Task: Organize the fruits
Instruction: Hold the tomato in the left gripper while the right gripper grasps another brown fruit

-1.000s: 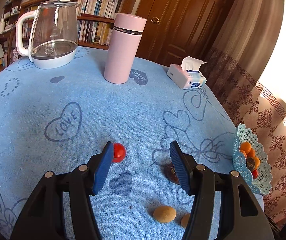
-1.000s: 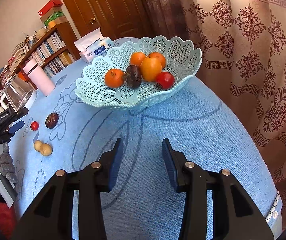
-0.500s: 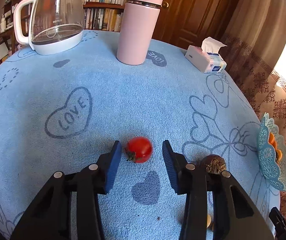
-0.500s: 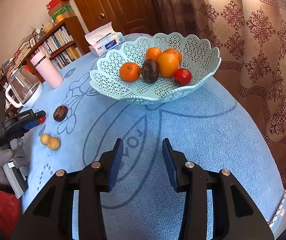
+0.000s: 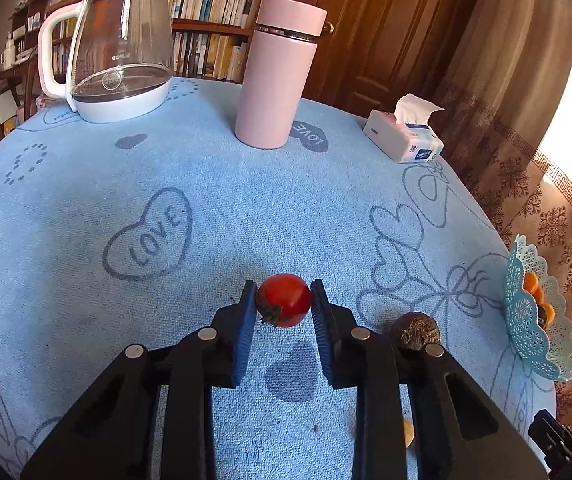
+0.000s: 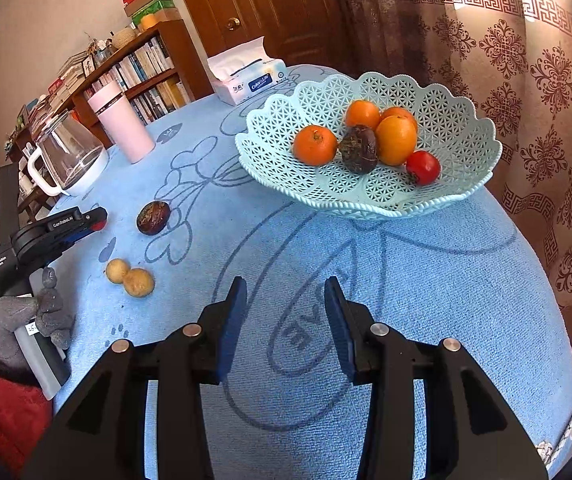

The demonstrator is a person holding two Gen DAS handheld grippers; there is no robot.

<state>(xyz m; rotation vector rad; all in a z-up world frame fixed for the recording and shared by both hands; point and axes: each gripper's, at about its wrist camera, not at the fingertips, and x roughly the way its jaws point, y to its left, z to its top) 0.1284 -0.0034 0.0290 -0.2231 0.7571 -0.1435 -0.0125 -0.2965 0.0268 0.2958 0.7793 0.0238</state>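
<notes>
1. The cherry tomato (image 5: 285, 299) is small, round and glossy red, with a dark dried green calyx on its lower left side.
2. It sits pinched between the blue fingers (image 5: 248, 320) of the left gripper (image 5: 284, 300), both pads pressing its sides, over the blue "LOVE" cloth on the desk (image 5: 246, 208).
3. Being nearly round, it has no clear long axis; its stem end points down and left toward the left pad.
4. Just right of the gripper lies a dark wrinkled passion fruit (image 5: 415, 332); two small tan fruits (image 6: 130, 276) lie nearer the person's gloved hand (image 6: 30, 312).
5. The right gripper (image 6: 285, 308) hangs with its fingers apart and nothing between them, over bare cloth.
6. The pale blue lattice basket (image 6: 458, 132) stands near the desk's curtain-side edge, holding oranges, another passion fruit and a red tomato; cloth between it and the left gripper is open.
7. The kettle (image 5: 118, 48), pink flask (image 5: 278, 76) and tissue pack (image 5: 404, 138) stand well apart at the far side.
</notes>
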